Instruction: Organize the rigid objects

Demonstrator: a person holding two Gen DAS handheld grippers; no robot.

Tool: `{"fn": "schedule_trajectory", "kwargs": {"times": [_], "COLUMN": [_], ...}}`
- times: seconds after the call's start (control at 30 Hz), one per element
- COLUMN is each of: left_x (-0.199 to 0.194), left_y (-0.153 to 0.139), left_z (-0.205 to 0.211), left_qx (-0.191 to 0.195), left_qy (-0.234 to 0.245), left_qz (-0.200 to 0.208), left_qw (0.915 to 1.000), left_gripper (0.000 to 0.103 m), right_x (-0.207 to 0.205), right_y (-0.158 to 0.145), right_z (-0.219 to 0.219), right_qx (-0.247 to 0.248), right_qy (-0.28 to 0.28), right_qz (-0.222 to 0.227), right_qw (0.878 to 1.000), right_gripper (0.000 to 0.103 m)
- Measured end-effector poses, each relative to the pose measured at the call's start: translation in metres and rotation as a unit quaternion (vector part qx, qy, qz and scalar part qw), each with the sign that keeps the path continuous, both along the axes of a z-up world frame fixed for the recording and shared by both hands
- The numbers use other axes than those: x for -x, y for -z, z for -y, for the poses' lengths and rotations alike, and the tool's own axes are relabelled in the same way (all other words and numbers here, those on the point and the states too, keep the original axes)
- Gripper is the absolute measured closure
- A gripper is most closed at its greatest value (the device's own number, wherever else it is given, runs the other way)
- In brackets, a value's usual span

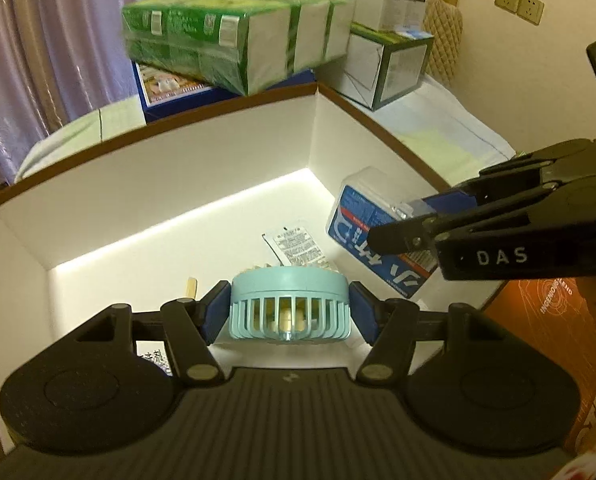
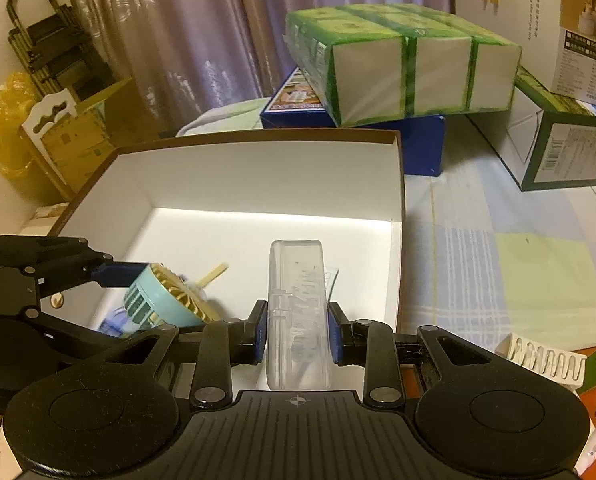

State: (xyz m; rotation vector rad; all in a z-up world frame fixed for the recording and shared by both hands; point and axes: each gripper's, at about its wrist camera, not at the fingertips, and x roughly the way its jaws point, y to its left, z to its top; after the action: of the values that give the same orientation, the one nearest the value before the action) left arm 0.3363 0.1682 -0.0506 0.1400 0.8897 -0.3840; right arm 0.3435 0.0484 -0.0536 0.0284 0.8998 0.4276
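Note:
My left gripper [image 1: 290,312] is shut on a small light-blue round fan [image 1: 290,304] and holds it over the open white box [image 1: 158,184] with a brown rim. The fan also shows in the right wrist view [image 2: 162,300], tilted, inside the box. My right gripper [image 2: 297,334] is shut on a clear plastic case [image 2: 298,312] and holds it over the box [image 2: 258,168]. In the left wrist view the case [image 1: 361,224] has a blue label and hangs at the box's right wall, pinched by the right gripper [image 1: 401,228].
A small printed sachet [image 1: 298,246] and a wooden stick [image 1: 190,286] lie on the box floor. Green wrapped tissue packs [image 1: 234,40] sit on a blue box [image 2: 417,140] behind. A green-and-white carton [image 2: 557,144] stands at the right. An orange box [image 1: 569,344] is near right.

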Motion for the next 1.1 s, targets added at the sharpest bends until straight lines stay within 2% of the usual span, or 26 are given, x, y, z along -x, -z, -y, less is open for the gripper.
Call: {"fn": "schedule_trajectory", "kwargs": {"times": [0.17,0.37,0.43,0.5,0.9,1.1], "left_x": [-0.002,-0.007,-0.007,-0.007,0.005,0.022], "left_y": [-0.001,-0.008,-0.007,-0.006,-0.009,-0.022], "left_z": [-0.002,-0.009,-0.013,-0.016,-0.026,-0.029], "left_qx": [0.001,0.000,0.001,0.001,0.012,0.027], "left_qy": [0.002,-0.024,-0.031,-0.040,-0.080,-0.112], "left_qz": [0.006,0.014,0.011,0.007,-0.006,0.004], "left_qw": [1.0000,0.9996,0.9995,0.9992,0.9967,0.9933], "left_gripper": [0.039,0.036,0.036,0.036,0.036,0.036], "right_x": [-0.005,-0.009,-0.008,-0.006,-0.002,0.012], "right_y": [0.002,0.001,0.001,0.000,-0.001,-0.011], "right_z": [0.001,0.001,0.000,-0.001,-0.001,0.004], "right_qx": [-0.003,-0.012,-0.011,-0.004,-0.001,-0.022], "right_qy": [0.013,0.020,0.017,0.016,0.010,0.001], "right_qz": [-0.008,-0.014,-0.012,-0.007,-0.006,0.010], "right_qw": [1.000,1.000,1.000,1.000,1.000,1.000], "right_gripper": [0.076,0.073,0.068,0.058,0.055,0.055]}}
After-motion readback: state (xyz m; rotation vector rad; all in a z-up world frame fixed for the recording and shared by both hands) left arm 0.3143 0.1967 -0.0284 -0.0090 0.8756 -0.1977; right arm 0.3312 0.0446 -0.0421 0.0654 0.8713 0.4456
